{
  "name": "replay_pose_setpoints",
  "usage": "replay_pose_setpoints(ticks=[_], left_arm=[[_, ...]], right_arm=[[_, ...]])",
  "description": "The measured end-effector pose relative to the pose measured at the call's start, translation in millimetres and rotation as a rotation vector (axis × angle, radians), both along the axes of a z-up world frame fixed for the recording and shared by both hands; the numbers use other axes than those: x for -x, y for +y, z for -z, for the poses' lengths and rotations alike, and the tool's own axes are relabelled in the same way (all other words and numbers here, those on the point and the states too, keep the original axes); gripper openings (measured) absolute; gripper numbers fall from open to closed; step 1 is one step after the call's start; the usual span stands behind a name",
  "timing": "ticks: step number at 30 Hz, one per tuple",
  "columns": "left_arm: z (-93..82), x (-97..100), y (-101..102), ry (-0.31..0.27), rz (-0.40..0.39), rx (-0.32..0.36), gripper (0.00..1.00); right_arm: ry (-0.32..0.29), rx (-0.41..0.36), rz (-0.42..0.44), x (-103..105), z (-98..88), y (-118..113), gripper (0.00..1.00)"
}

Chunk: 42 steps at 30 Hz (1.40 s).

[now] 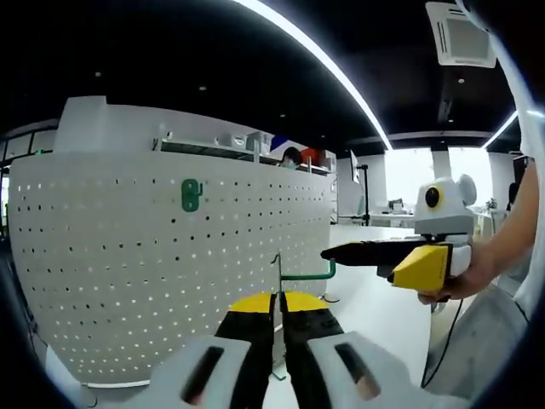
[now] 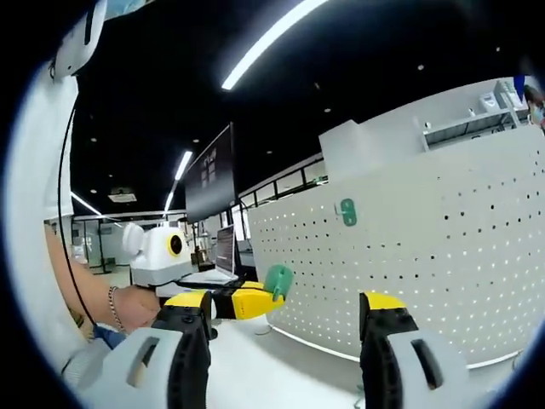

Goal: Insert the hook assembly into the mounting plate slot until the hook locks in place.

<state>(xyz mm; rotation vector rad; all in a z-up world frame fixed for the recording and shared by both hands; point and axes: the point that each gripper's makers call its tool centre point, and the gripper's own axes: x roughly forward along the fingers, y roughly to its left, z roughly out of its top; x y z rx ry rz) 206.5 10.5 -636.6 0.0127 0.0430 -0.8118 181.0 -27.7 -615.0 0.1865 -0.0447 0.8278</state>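
Left gripper view: the left tool [image 1: 278,317] has its two jaws pinched nearly together on the thin stem of the green hook [image 1: 308,274], which sticks up between the yellow-tipped fingers [image 1: 252,303] and bends off to the right. So it's clamped on the hook assembly, held up in the air in front of the white pegboard [image 1: 128,256]. The hook isn't touching the board as far as I can tell; it sits out near the board's right edge.

A small green bracket [image 1: 192,195] is already hanging on the pegboard, upper middle, well apart from the held hook.

The right tool [image 1: 341,252] comes in from the right side of that view, roughly level, pointing left toward the hook's far end, with a person's hand [image 1: 464,277] wrapped around its grip. Its tip is just beside the hook, can't say if it's touching.

Right gripper view: the right tool [image 2: 285,311] has its jaws spread wide with nothing between them. The left tool [image 2: 243,302] comes in from the left, held level by a hand [image 2: 136,307] with a bracelet on the wrist, green hook [image 2: 278,279] at its tip. Pegboard [image 2: 443,256] stands behind on the white surface [image 2: 281,366], green bracket [image 2: 347,211] on it.
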Motion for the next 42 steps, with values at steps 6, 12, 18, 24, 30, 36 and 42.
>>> replay_pose_setpoints(ticks=[6, 12, 18, 24, 30, 36, 42], left_arm=[[-0.1, -0.2, 1, 0.001, -0.004, 0.003, 0.02], [-1.3, 0.4, 1, -0.002, -0.007, 0.004, 0.02], [-2.1, -0.2, 2, -0.004, -0.011, 0.008, 0.02], [-2.6, 0.3, 1, -0.007, -0.010, 0.009, 0.02], [-4.6, 0.0, 1, -0.009, -0.012, 0.016, 0.02], [-5.8, 0.6, 0, -0.009, -0.011, 0.018, 0.02], [-5.7, 1.0, -1, -0.009, -0.012, 0.019, 0.02]], right_arm=[[0.007, -0.018, -0.027, -5, -1.9, 12, 0.62], [0.024, -0.030, -0.061, -9, -3.8, 24, 0.51], [0.045, -0.060, -0.067, -14, -6.0, 29, 0.47], [0.064, -0.063, -0.069, -15, -4.8, 32, 0.36], [0.073, -0.061, -0.066, -17, -2.8, 32, 0.23], [0.084, -0.076, -0.074, -17, -2.7, 35, 0.14], [0.098, -0.080, -0.068, -19, -1.1, 37, 0.08]])
